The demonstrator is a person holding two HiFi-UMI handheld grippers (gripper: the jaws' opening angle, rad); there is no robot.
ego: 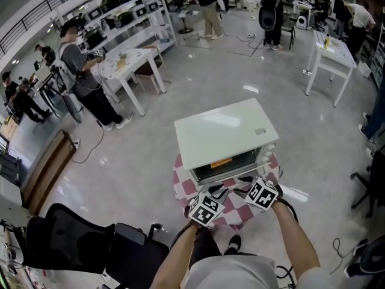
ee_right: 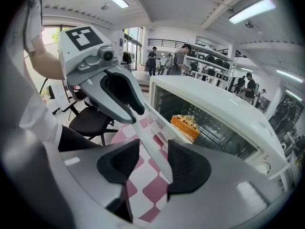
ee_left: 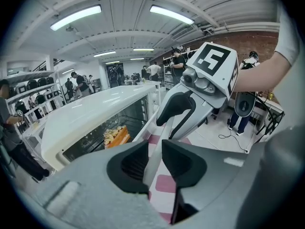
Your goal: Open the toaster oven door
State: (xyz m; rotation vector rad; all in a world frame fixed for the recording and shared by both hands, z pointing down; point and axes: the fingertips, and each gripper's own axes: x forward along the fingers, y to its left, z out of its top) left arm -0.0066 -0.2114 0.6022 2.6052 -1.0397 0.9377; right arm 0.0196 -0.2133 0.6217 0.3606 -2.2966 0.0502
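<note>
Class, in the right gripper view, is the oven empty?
No, an orange piece of food lies inside the oven.

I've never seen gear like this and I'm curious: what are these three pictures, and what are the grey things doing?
No robot: a person holds a two-jawed tool in each hand. One picture comes from a camera on their head, looking down; the others from a camera riding on each tool. A white toaster oven stands on a pink checked cloth, open, with food inside. The left tool is clamped on the door handle; the right tool has its jaws apart around that handle, not pressing.
</note>
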